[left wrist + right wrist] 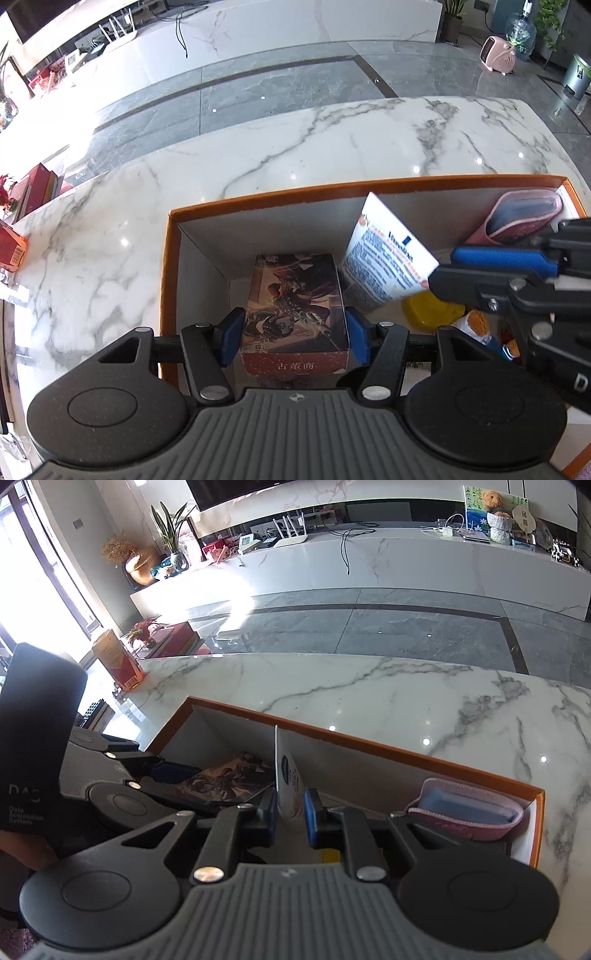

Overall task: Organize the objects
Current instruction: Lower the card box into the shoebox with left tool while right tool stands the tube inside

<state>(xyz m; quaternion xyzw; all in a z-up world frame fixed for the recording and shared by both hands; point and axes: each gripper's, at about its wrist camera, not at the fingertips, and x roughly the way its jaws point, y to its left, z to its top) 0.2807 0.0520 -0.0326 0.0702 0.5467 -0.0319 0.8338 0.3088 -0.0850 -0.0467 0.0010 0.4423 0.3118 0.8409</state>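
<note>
An open cardboard box with an orange rim (258, 197) stands on the marble table (295, 140). Inside it, at the left end, is an illustrated card box (295, 302), and my left gripper (295, 339) is shut on its two sides with the blue pads. From the right, my right gripper (441, 267) holds a white printed tube (384, 251) tilted over the box's middle. In the right wrist view the tube (288, 775) stands upright, pinched by my right gripper (290, 812). The card box (225, 779) lies to its left beside a left finger (170, 770).
A pink pouch (524, 218) leans in the box's far right corner (465, 808). A yellow item (428, 310) and small orange pieces lie on the box floor under the tube. An orange carton (118, 661) stands at the table's left edge.
</note>
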